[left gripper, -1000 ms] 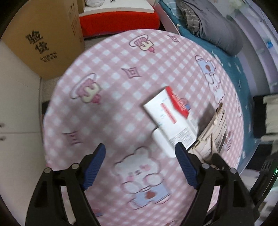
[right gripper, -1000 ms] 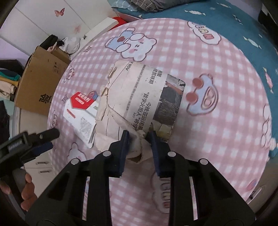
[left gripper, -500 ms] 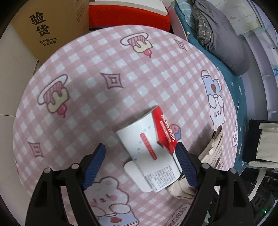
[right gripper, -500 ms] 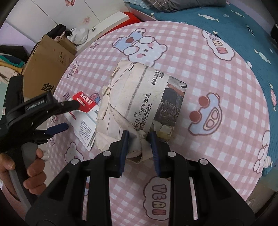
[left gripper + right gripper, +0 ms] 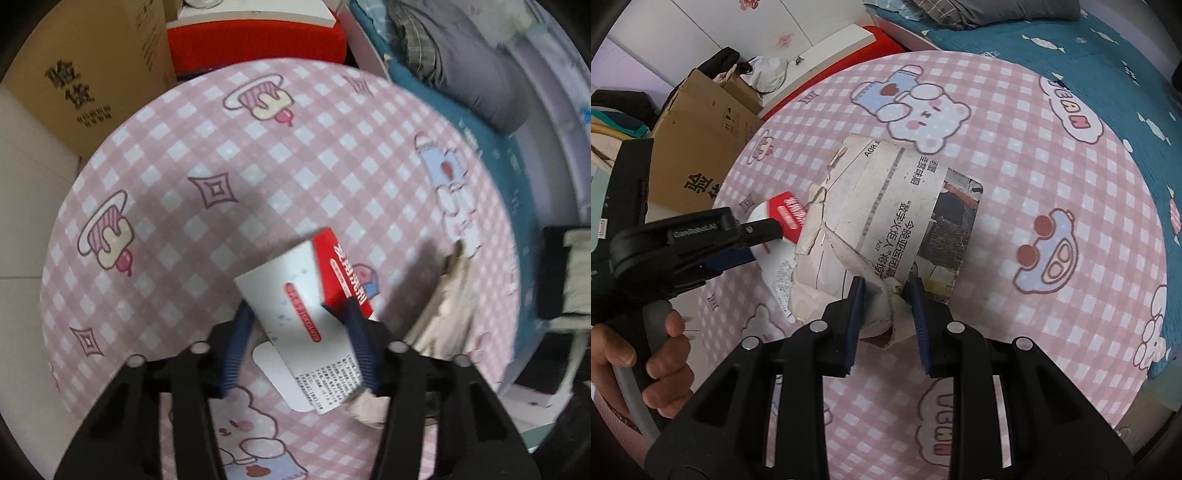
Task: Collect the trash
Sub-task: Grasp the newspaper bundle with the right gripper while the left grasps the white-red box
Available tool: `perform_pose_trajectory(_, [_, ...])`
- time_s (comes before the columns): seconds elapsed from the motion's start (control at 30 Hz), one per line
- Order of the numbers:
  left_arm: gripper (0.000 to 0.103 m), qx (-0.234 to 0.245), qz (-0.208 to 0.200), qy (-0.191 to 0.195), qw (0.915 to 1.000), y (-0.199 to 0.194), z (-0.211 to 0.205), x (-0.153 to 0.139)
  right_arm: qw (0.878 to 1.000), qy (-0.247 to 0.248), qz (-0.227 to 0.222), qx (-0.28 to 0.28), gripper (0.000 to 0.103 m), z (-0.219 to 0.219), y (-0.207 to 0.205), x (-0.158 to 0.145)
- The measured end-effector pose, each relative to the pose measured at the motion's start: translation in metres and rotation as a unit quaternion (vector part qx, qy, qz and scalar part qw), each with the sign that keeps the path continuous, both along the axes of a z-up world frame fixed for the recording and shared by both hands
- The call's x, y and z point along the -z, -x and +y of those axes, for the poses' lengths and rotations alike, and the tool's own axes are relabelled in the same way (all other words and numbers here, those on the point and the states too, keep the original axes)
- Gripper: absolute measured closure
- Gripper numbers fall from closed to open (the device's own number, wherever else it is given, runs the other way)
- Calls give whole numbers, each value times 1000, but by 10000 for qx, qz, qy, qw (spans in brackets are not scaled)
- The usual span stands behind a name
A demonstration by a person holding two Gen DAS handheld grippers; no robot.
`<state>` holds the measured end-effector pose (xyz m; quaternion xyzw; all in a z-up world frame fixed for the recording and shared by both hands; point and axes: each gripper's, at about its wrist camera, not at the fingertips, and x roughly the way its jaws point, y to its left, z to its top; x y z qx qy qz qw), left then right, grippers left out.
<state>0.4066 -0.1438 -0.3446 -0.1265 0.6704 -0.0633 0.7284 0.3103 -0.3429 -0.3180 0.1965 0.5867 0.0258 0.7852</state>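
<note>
A white and red carton (image 5: pixel 306 295) lies on the pink checked table (image 5: pixel 258 166). My left gripper (image 5: pixel 295 317) is shut on the carton, one finger on each side. In the right wrist view the carton (image 5: pixel 783 214) shows partly behind the left gripper (image 5: pixel 753 240). A crumpled newspaper (image 5: pixel 886 225) lies in the middle of the table (image 5: pixel 1052 221). My right gripper (image 5: pixel 886 291) is shut on the newspaper's near torn edge. The newspaper (image 5: pixel 443 302) lies to the right of the carton in the left wrist view.
A brown cardboard box (image 5: pixel 85 74) stands on the floor beyond the table, also in the right wrist view (image 5: pixel 701 147). A red item (image 5: pixel 258 37) sits behind it. A bed with a teal cover (image 5: pixel 1071 48) and grey bedding (image 5: pixel 461 55) borders the table.
My left gripper has moved forward over the carton and closed on it. My right gripper has stayed shut on the newspaper.
</note>
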Motion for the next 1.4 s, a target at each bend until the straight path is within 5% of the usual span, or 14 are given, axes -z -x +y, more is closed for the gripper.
perform_pose_trajectory(0.13, [88, -36, -157, 611, 9980, 1, 18, -16, 10000, -4, -44, -74, 78, 19, -2, -6])
perform_pose_trajectory(0.2, [103, 55, -120, 598, 9981, 2, 24, -19, 9999, 12, -52, -95, 78, 25, -3, -8])
perform_pose_trajectory(0.4, [103, -114, 2, 1087, 9940, 14, 41, -16, 9999, 96, -67, -36, 78, 38, 3, -13])
perform_pose_trajectory(0.5, [92, -87, -71, 1069, 9942, 14, 45, -13, 9998, 182, -55, 106, 78, 30, 11, -13])
perform_pose_trajectory(0.53, [68, -11, -141, 996, 9949, 12, 43, -14, 9997, 213, -43, 133, 78, 27, 13, -13])
perform_pose_trajectory(0.6, [37, 30, -284, 901, 9955, 14, 46, -19, 9995, 276, -2, 164, 78, 19, 18, -11])
perform_pose_trajectory(0.7, [35, 451, -349, 608, 9965, 18, 31, -18, 9994, 291, 57, 179, 78, 7, 25, -10])
perform_pose_trajectory(0.77, [35, 999, -769, 125, 9919, 24, 14, -24, 9992, 375, 75, 88, 78, 0, 28, -10])
perform_pose_trajectory(0.83, [35, 1650, -1279, -394, 9772, 26, -4, -29, 9993, 376, 58, 0, 78, -4, 29, -10])
perform_pose_trajectory(0.93, [33, 2155, -1602, -685, 9608, 18, -14, -32, 9993, 341, 73, -155, 78, -5, 30, -6])
perform_pose_trajectory(1.1, [32, 2159, -1436, -552, 9642, -12, -11, -22, 9974, 539, 148, -458, 78, 8, 33, 8])
perform_pose_trajectory(1.2, [32, 2053, -1115, -77, 9723, -24, -11, -11, 9954, 745, 156, -577, 78, 15, 32, 13])
perform_pose_trajectory(1.4, [31, 2102, -856, 408, 9730, -28, -24, 5, 9951, 771, 124, -609, 78, 13, 22, 16])
